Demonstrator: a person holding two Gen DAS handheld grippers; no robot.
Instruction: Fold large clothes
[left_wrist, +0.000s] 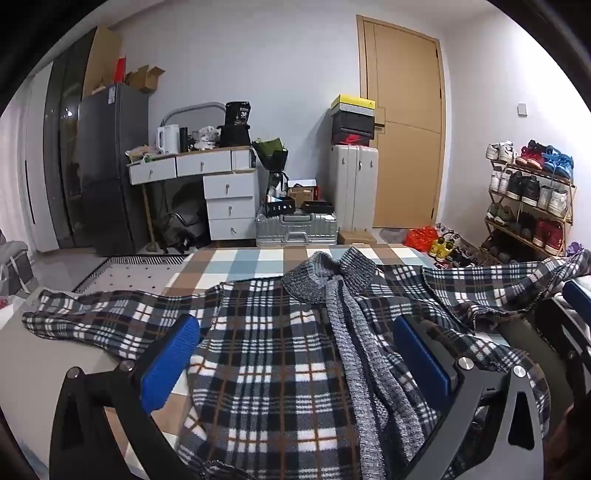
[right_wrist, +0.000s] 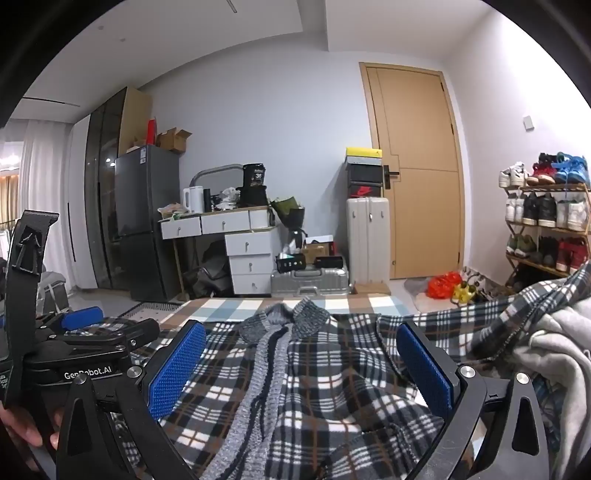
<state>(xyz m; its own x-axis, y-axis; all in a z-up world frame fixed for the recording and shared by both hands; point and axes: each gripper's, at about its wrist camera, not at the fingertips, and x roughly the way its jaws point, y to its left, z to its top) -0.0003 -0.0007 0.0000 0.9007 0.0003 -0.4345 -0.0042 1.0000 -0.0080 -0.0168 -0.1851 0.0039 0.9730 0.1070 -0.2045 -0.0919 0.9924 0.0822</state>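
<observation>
A large black, white and brown plaid cardigan (left_wrist: 266, 354) with a grey knit collar (left_wrist: 325, 277) and placket lies spread flat, front up, collar away from me. Its left sleeve (left_wrist: 88, 314) stretches out left; its right sleeve (left_wrist: 517, 280) runs off right. My left gripper (left_wrist: 295, 354) is open, its blue pads low over the chest, holding nothing. In the right wrist view the cardigan (right_wrist: 325, 384) fills the lower middle and my right gripper (right_wrist: 301, 354) is open and empty above it. The left gripper's body (right_wrist: 85, 347) shows at that view's left.
The cardigan lies on a checked blue, brown and white cover (left_wrist: 236, 266). A grey garment (right_wrist: 554, 354) is bunched at the right. Beyond are a white desk with drawers (left_wrist: 207, 173), suitcases (left_wrist: 352, 192), a wooden door (left_wrist: 402, 122), a shoe rack (left_wrist: 528, 199) and a dark fridge (left_wrist: 107, 166).
</observation>
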